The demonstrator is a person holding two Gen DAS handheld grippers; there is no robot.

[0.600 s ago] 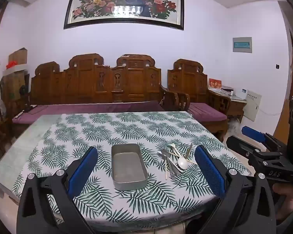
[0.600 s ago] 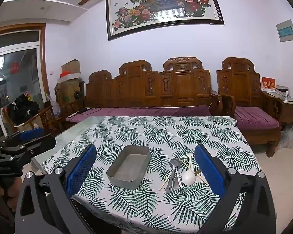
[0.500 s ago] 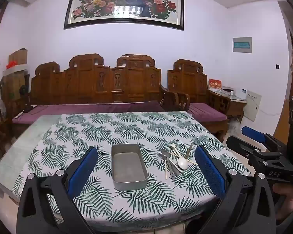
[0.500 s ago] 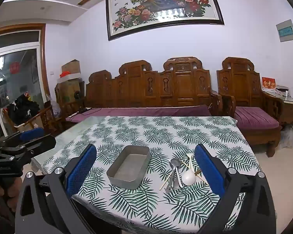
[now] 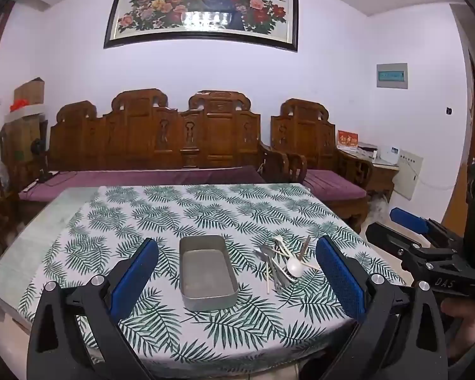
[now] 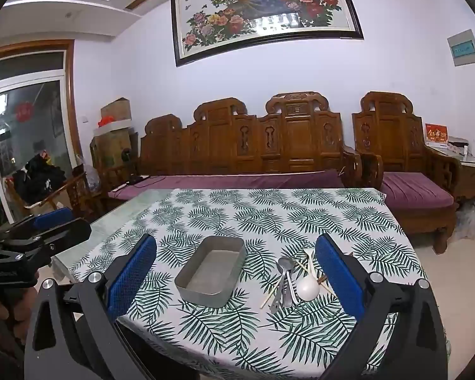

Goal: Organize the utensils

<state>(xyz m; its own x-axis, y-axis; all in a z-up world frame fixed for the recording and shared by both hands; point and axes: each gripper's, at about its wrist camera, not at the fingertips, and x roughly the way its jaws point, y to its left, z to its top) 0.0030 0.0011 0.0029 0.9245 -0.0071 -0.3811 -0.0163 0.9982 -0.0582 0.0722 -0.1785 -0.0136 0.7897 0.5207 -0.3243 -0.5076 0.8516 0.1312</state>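
Nothing is sorted yet, I judge: the tin [image 5: 207, 270] sits empty on the table [image 5: 180, 209], the utensils [image 6: 293, 280] lie heaped just right of it, and my left gripper [image 5: 237, 272] and right gripper [image 6: 236, 272] both gape empty.

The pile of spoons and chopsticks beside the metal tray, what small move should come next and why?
Probably lower the open right gripper toward the white spoon atop the utensil pile; the rectangular metal tray sits empty, and both grippers hang short of the table.
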